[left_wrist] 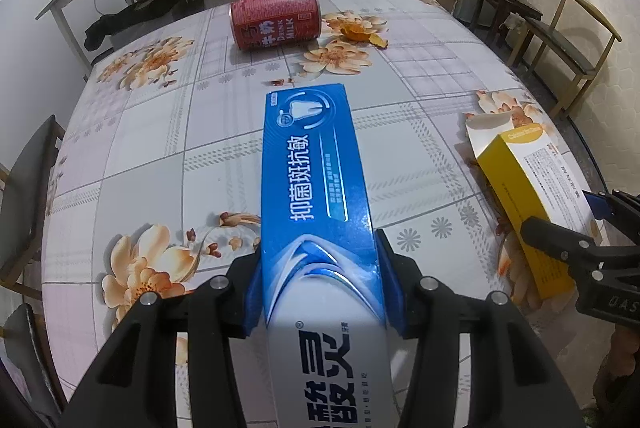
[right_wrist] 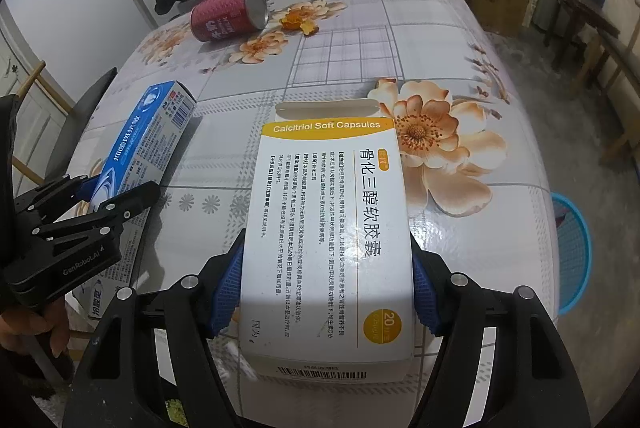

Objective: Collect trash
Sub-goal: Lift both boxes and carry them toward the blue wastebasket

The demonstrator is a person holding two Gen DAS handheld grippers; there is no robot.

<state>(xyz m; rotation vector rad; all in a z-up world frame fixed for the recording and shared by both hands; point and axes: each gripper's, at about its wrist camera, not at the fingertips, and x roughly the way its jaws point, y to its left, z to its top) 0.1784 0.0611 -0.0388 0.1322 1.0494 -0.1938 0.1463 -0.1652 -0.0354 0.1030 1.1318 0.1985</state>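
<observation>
Close, downward wrist views, shared table (left_wrist: 400, 156).

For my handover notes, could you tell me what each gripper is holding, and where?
The left gripper clamps the blue toothpaste box by its long sides near one end; the right gripper likewise clamps the capsule box.

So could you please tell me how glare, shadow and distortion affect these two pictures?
Left wrist view: glare on the blue toothpaste carton; fisheye bulges the floral-clothed table. Right wrist view: shadow across the white-and-yellow capsule box's near end; dark corners.
</observation>
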